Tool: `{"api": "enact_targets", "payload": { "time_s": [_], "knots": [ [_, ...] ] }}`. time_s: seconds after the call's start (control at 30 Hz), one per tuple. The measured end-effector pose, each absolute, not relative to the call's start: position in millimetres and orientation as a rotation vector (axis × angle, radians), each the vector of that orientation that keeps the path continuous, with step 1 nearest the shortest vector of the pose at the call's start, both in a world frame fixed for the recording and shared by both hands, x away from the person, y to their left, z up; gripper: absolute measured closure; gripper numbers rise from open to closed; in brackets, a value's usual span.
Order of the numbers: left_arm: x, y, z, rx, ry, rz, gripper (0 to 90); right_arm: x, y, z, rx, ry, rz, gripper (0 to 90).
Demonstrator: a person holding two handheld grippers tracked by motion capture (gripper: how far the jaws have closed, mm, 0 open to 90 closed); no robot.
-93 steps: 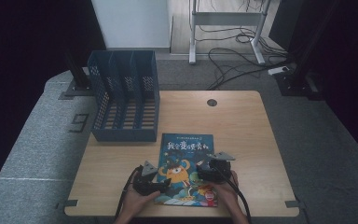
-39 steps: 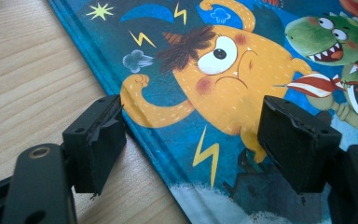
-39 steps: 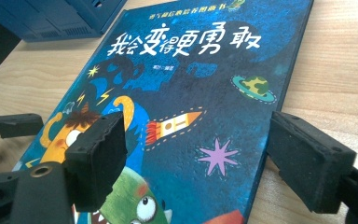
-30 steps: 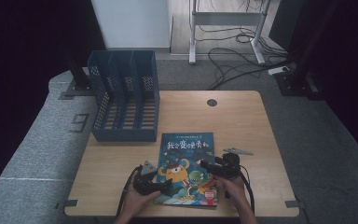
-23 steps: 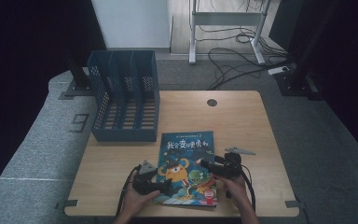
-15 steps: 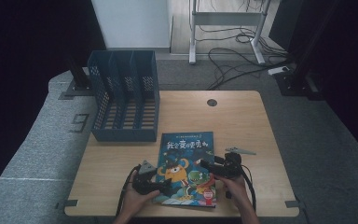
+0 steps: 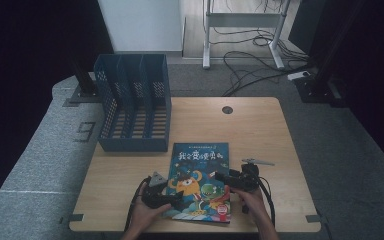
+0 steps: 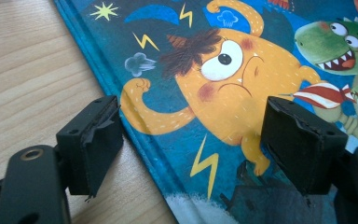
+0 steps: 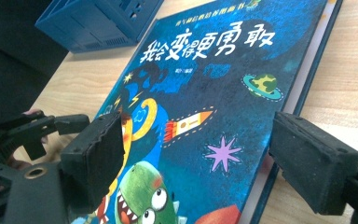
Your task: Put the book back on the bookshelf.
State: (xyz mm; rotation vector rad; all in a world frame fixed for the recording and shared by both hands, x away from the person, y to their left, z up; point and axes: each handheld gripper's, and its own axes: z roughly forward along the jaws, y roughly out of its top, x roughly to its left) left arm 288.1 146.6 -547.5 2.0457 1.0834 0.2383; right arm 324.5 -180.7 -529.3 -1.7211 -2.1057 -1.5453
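Since a few seconds ago, the right gripper [image 7: 228,178] has slid off the picture book's [image 7: 200,181] lower right corner toward its right edge, and its grey top plate now sticks out over the bare wood; the left gripper [image 7: 172,197] has hardly budged.

Furthest left stands the blue file rack [image 7: 132,109] at the back-left corner of the wooden table [image 7: 260,127], its slots open toward the ceiling, its front wall just beyond the book's top edge. Coming right, a hand [image 7: 141,220] holds the left gripper at the book's lower left edge. In the left gripper view its jaws stand wide apart with nothing between them: one sits over the wood just beside the book's edge, the other over the cover near the orange monster.

The book lies flat, cover up, in the near middle of the table, title toward the rack. At its right edge is the right gripper, held by the other hand [image 7: 252,200]. In the right gripper view its jaws are spread wide too, one over the green dinosaur, the other out past the book's edge above the wood, clasping nothing. Behind, a small round grommet [image 7: 227,110] marks the tabletop.
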Motion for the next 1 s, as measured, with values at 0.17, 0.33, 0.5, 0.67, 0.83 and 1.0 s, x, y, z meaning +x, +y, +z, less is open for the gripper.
{"api": "enact_targets", "payload": {
  "time_s": [0.17,0.33,0.5,0.67,0.83,1.0],
  "knots": [
    [288,147,-547,2.048,1.084,0.244,20.3,325,-181,-530,-1.721,-2.109,-1.521,17.4],
    [288,147,-547,2.052,1.083,0.247,20.7,326,-178,-535,-1.734,-2.148,-1.482,17.0],
    [288,147,-547,2.052,1.081,0.248,20.9,328,-174,-541,-1.748,-2.191,-1.428,17.5],
    [288,147,-547,2.053,1.080,0.249,21.1,328,-173,-542,-1.756,-2.219,-1.424,18.5],
    [288,146,-547,2.055,1.079,0.250,21.2,327,-170,-544,-1.774,-2.293,-1.360,18.9],
    [288,146,-547,2.055,1.079,0.251,21.3,326,-168,-543,-1.760,-2.295,-1.357,17.5]
  ]
}}
